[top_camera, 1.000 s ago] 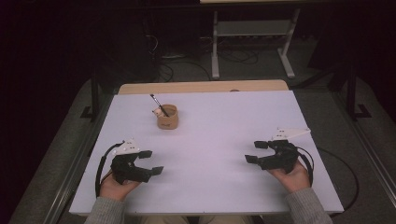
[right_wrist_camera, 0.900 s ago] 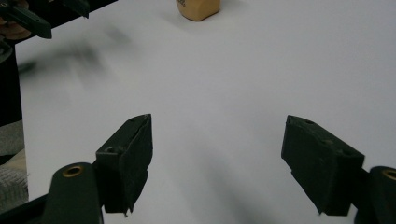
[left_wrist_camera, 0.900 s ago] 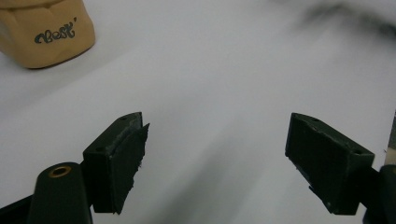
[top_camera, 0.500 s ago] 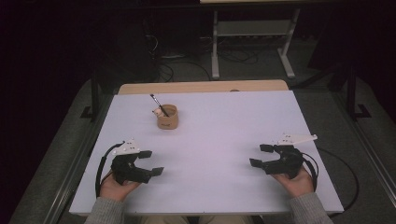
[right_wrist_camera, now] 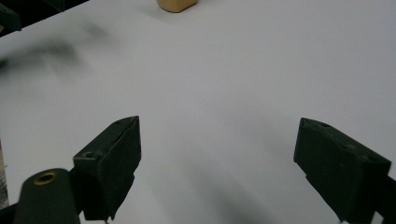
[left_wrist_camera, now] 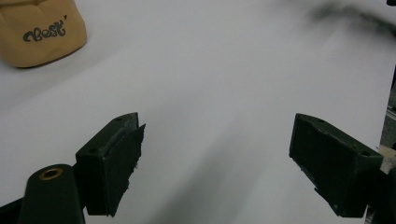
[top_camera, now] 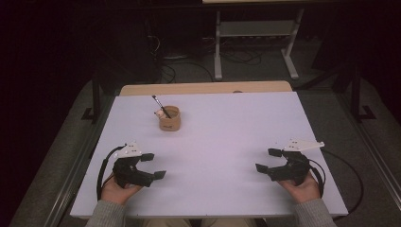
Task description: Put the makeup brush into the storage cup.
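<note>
Since a second ago the right claw (top_camera: 268,160) has drifted toward the near right corner of the desk (top_camera: 222,127); the left claw (top_camera: 153,165) has kept its place, and the cup has not shifted.

Count: two claws, one per hand; one tan cup (top_camera: 169,118); one thin dark-handled tool (top_camera: 160,106), likely a brush or pen, leaning out of the cup toward the far left. Both claws stand with jaws wide apart, gripping nothing, each resting low over bare white surface. The cup sits on the far left part of the desk, well apart from both claws, nearer the left one.

Hard to make out: the tool's tip is too small to identify. In the left gripper view the cup (left_wrist_camera: 39,29) is cut off by the top left edge, showing dark lettering on its side; a dark smear at upper right is blurred. In the right gripper view only the cup's base (right_wrist_camera: 176,4) shows at the top edge, with blurred shadows at left.

Surface: plain white sheet over a wooden top, a strip of wood bare along the far edge. Room is dark; grey floor, loose cables and a white metal stand (top_camera: 255,33) lie beyond the desk.
</note>
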Tool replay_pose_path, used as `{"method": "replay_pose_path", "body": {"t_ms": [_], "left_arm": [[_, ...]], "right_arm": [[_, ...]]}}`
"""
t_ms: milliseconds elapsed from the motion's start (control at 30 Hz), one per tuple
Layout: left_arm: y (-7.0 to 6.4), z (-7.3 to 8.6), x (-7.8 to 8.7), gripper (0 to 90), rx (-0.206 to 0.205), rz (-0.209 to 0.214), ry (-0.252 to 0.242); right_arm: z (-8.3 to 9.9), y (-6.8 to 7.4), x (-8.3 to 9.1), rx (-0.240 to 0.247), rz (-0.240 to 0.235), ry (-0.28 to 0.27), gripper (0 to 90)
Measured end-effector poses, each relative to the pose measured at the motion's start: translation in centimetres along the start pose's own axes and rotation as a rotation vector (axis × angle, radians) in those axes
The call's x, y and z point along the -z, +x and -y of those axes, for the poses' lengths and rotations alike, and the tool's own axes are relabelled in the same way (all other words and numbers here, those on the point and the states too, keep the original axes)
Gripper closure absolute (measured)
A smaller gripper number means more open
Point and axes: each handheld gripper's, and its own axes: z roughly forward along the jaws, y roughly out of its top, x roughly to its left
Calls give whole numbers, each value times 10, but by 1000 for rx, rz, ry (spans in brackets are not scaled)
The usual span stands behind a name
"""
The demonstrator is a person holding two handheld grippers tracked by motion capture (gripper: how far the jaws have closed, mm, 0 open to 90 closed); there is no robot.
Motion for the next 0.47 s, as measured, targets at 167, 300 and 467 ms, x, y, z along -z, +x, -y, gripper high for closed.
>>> {"method": "replay_pose_path", "body": {"t_ms": [167,300,467], "left_arm": [[0,1,0,162,0,2,2],[0,1,-1,162,-1,6,3],[-1,0,-1,162,-5,6,3]], "right_arm": [[4,1,3,13,18,-8,137],[5,2,2,17,17,0,138],[5,2,1,17,19,0,138]]}}
